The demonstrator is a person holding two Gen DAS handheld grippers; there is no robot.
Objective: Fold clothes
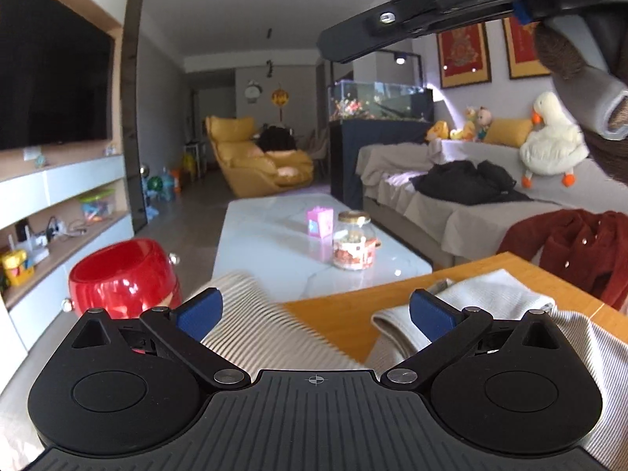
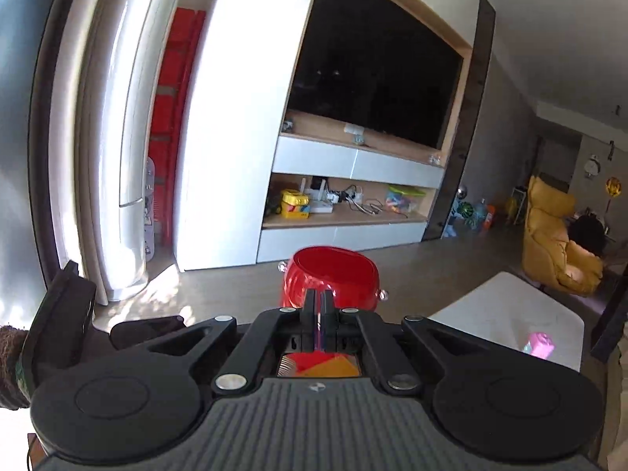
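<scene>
In the left wrist view the left gripper (image 1: 312, 314) sits low in the frame with its blue pads spread wide and nothing between them; it hangs just above a striped cream garment (image 1: 259, 325) that drapes over the near edge of the wooden table (image 1: 463, 274), probably lined up to take a fresh hold of the cloth for a fold. A second pale piece (image 1: 482, 294) lies bunched on the table right of centre, and a red jacket (image 1: 573, 251) hangs off the table's far right corner, likely waiting its turn. In the upper right of that frame the right gripper (image 1: 333, 49) shows from the side, raised well clear of the cloth. Its own view shows the right gripper's (image 2: 318, 306) fingers pressed together with nothing visibly caught between them, pointing out toward the room. A red bucket (image 2: 333, 274) stands on the floor beyond the table; its inside looks empty from both views. On the white coffee table (image 1: 271, 243) a glass jar (image 1: 353, 245) holds something reddish, too blurred to name.
</scene>
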